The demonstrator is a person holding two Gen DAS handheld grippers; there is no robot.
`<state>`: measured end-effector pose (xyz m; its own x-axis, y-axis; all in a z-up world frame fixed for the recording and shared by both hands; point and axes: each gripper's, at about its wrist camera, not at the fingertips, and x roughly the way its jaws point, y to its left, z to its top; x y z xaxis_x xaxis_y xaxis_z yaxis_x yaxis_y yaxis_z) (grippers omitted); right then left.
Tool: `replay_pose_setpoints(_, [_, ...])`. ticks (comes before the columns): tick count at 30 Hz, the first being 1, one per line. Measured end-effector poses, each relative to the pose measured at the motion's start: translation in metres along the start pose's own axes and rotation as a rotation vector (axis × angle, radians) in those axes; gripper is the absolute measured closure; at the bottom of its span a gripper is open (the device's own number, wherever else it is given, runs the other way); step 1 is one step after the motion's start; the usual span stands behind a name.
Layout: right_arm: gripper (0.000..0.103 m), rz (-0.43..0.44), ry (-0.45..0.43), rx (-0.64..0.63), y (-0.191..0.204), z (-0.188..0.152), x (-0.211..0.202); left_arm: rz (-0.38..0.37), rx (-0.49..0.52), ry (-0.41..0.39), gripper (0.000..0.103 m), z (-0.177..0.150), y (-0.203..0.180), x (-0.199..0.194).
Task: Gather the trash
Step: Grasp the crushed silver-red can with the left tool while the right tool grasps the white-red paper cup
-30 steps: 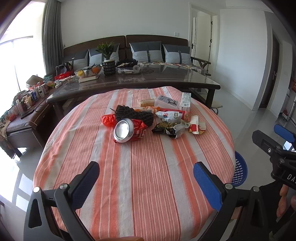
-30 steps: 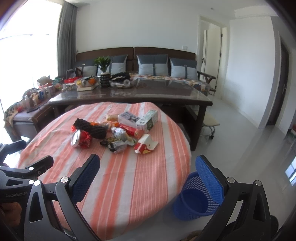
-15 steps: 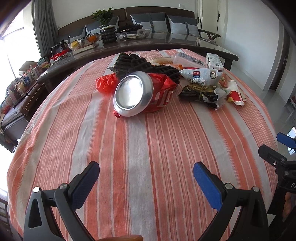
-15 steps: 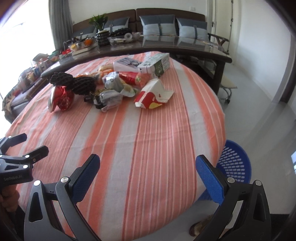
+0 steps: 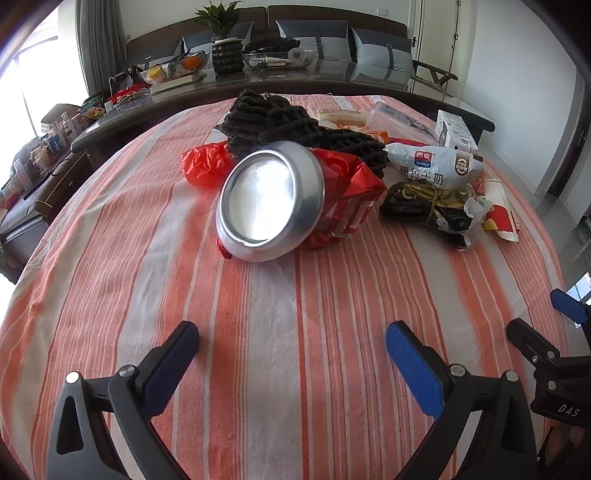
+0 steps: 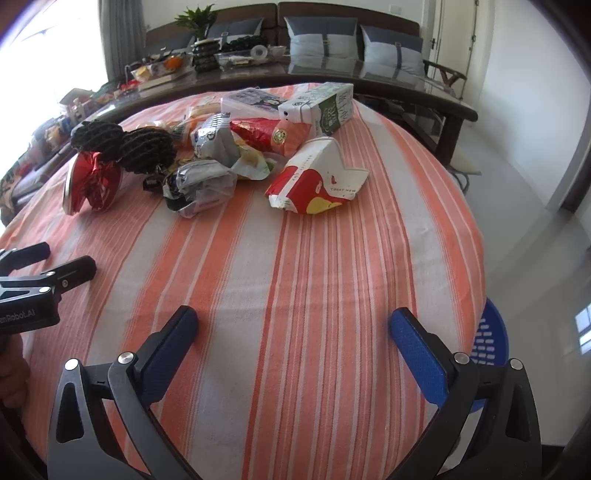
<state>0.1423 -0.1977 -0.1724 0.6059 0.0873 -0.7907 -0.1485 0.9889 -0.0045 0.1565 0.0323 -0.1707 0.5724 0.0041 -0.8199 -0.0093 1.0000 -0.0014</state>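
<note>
Sunlight is flooding a living room where a long sofa (image 5: 317,33) is sitting behind a dark glass-topped table (image 5: 332,79), and nearer the cameras a round table in an orange-and-white striped cloth (image 5: 266,332) is carrying the trash. Beside that table, just right of the right gripper's (image 6: 293,341) right finger, a blue perforated basket (image 6: 489,343) is standing on the floor, partly hidden by the cloth's edge.

Both grippers are hanging low over the bare cloth with jaws spread wide and nothing between them. Straight ahead of the left gripper (image 5: 291,349), well apart from its blue pads, a crushed red can (image 5: 295,201) is lying on its side — its shiny round aluminium end is facing the camera and its red body is crumpled behind. Touching the can's far side, black foam netting (image 5: 291,125) is bunching up, with a red plastic bag (image 5: 205,164) to the left of it. Ahead and right of the jaws, a white milk pouch (image 5: 432,166) is resting above a dark wrapper (image 5: 424,205).

Ahead of the right gripper, between its fingers' lines, a flattened red-and-white paper carton (image 6: 314,179) is lying — behind it a green-and-white milk box (image 6: 321,107) is tipped on its side.
</note>
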Motion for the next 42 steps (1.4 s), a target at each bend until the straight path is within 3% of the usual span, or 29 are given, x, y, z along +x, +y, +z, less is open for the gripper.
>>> replay_pose_setpoints(8, [0.0, -0.019, -0.032, 0.013, 0.0, 0.0, 0.001, 0.003, -0.015, -0.036, 0.0, 0.004, -0.002, -0.006])
replay_pose_setpoints(13, [0.0, -0.022, -0.037, 0.014, 0.002, 0.002, 0.002, 0.03, 0.02, -0.08, 0.0, 0.029, -0.019, -0.01])
replay_pose_setpoints(19, [0.0, -0.022, -0.038, 0.014, 0.002, 0.004, 0.002, 0.149, 0.056, -0.102, 0.0, 0.061, -0.04, 0.005])
replay_pose_setpoints(23, [0.0, -0.02, -0.036, 0.013, 0.001, 0.003, 0.002, 0.104, 0.01, -0.139, 0.001, 0.055, -0.016, -0.004])
replay_pose_setpoints(26, [0.0, -0.014, -0.038, 0.009, 0.001, 0.003, 0.002, 0.048, 0.004, -0.174, 0.031, 0.046, 0.007, -0.019])
replay_pose_setpoints(28, [0.0, -0.013, -0.039, 0.007, 0.001, 0.003, 0.002, 0.031, 0.018, -0.177, 0.07, 0.04, 0.017, -0.026])
replay_pose_setpoints(30, [0.0, -0.012, -0.039, 0.007, 0.0, 0.004, 0.003, -0.011, 0.023, -0.173, 0.075, 0.034, 0.027, -0.032])
replay_pose_setpoints(33, [0.0, -0.007, -0.037, 0.001, 0.0, 0.003, 0.003, -0.057, 0.005, -0.163, 0.074, 0.022, 0.041, -0.039])
replay_pose_setpoints(35, [0.0, -0.005, -0.035, 0.001, -0.001, 0.003, 0.003, -0.088, -0.017, -0.163, 0.062, 0.017, 0.05, -0.042])
replay_pose_setpoints(36, [0.0, -0.005, -0.034, 0.003, -0.002, 0.003, 0.003, -0.109, -0.024, -0.168, 0.035, 0.016, 0.053, -0.043])
replay_pose_setpoints(37, [0.0, -0.006, -0.035, 0.004, -0.002, 0.003, 0.003, -0.127, -0.027, -0.179, 0.016, 0.015, 0.056, -0.045])
replay_pose_setpoints(40, [0.0, -0.013, -0.039, 0.007, 0.0, 0.003, 0.004, -0.174, -0.005, -0.216, 0.014, 0.021, 0.063, -0.051])
replay_pose_setpoints(42, [0.0, -0.014, -0.039, 0.008, 0.0, 0.002, 0.004, -0.238, 0.061, -0.202, 0.014, 0.03, 0.063, -0.047])
